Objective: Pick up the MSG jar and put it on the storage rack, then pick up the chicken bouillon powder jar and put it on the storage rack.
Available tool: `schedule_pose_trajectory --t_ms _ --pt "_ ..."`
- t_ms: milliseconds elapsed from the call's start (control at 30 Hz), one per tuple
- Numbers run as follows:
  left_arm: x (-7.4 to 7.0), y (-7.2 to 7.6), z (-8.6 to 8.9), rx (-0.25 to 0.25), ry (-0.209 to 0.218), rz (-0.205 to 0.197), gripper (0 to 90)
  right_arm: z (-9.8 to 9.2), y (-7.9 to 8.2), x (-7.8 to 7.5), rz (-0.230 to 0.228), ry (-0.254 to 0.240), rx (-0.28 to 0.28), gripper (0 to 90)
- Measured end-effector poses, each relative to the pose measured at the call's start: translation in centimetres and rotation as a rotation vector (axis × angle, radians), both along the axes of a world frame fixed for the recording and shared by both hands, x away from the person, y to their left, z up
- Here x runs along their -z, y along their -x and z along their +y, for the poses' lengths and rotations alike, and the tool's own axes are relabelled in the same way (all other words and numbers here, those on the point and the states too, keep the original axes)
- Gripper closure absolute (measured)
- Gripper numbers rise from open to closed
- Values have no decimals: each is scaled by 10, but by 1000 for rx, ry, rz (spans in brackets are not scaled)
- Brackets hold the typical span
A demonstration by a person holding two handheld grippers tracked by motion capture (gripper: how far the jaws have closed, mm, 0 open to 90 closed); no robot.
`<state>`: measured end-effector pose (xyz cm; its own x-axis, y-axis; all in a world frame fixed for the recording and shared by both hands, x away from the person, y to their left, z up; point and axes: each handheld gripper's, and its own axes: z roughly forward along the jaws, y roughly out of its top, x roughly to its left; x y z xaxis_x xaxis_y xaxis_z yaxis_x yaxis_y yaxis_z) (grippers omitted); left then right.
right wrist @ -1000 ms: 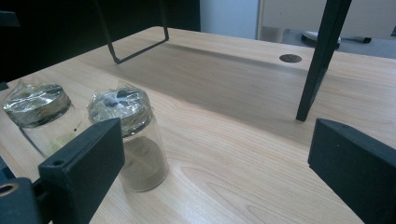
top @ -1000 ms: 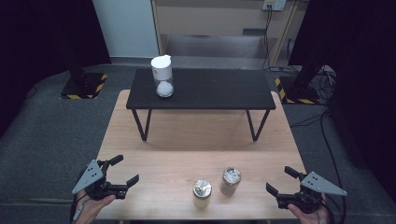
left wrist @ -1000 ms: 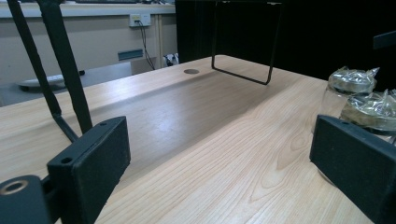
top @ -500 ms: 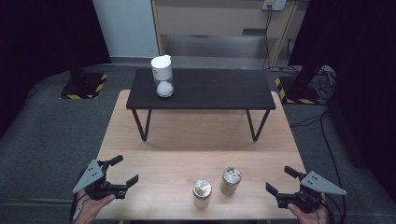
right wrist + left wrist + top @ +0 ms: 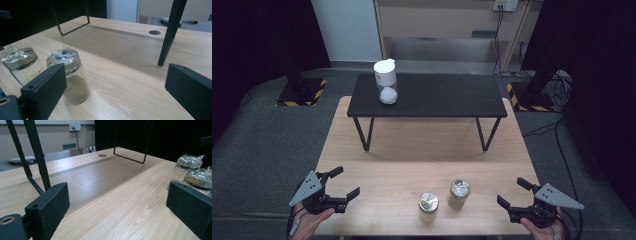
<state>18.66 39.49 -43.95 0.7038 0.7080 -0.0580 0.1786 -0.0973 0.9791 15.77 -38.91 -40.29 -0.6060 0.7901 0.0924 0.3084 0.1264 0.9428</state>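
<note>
While both grippers' fingers stand apart, the wrapped jars [image 5: 428, 206] [image 5: 459, 193] on the bench [image 5: 387, 150] show no readable label.

**Wooden table, black bench, three jars**

A light wooden table [image 5: 412, 145] carries a low black bench [image 5: 447, 95] at its far half. Two foil-capped glass jars [image 5: 428, 206] [image 5: 459, 192] stand just beside each other near the front edge. A white-lidded jar [image 5: 386, 82] stands on the bench's left end.

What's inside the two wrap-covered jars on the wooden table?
The right jar holds brown powder at its bottom. The left jar looks mostly clear, with greenish specks; the gripper's jaw hides its lower part.
</note>
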Motion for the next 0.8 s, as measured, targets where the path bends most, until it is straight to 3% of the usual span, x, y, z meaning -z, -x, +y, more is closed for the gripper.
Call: schedule_pose_trajectory --t_ms 167,400,600,800 --pt "0 0 0 -2 5 2 38 -1 0 0 -5 -4 -3 43" --pt "2 -1 2 -1 20 8 38 0 6 -2 -49 -9 3 15" --pt "2 -2 2 -2 18 12 38 1 6 -5 -63 -30 -31 13" --pt "2 -1 3 -4 20 16 39 8 7 -14 -78 -18 -76 16"
